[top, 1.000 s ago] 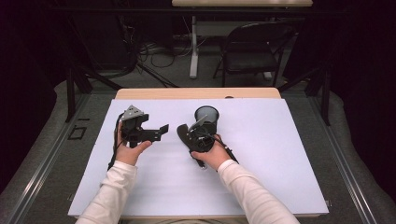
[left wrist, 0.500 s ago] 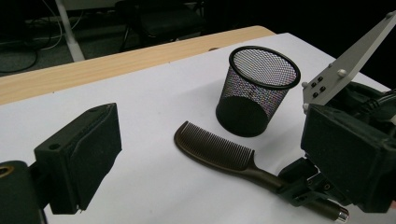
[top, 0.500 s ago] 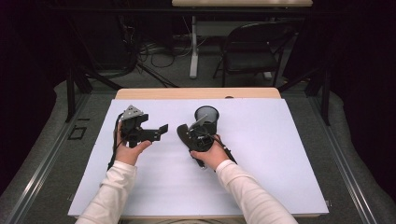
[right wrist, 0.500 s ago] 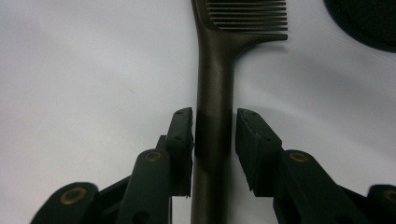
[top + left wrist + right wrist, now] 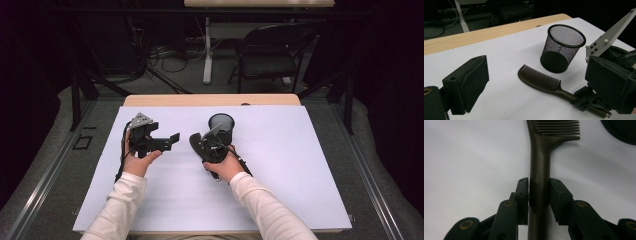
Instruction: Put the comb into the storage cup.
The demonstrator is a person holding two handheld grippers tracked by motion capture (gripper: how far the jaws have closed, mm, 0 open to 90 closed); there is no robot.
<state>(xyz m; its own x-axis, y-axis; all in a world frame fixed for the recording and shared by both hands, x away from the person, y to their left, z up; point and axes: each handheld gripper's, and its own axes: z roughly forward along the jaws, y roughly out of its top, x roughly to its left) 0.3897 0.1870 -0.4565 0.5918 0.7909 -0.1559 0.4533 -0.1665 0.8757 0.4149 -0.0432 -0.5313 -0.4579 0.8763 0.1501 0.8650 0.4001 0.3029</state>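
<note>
Gripping the dark plastic comb (image 5: 539,157) by its handle, right gripper (image 5: 539,195) just closed; comb still flat beside black mesh cup (image 5: 563,47); lifting remains. Left gripper (image 5: 170,141) open, empty.

No legible text or labels anywhere.

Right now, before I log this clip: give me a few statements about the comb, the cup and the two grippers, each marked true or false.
1. The right gripper is clamped on the comb handle. True; its jaws have just been closing.
2. The comb stands inside the mesh cup. False; it lies on the white sheet beside it.
3. The mesh cup stands upright. True.
4. The left gripper holds the cup. False; its jaws are open and hold nothing.
</note>
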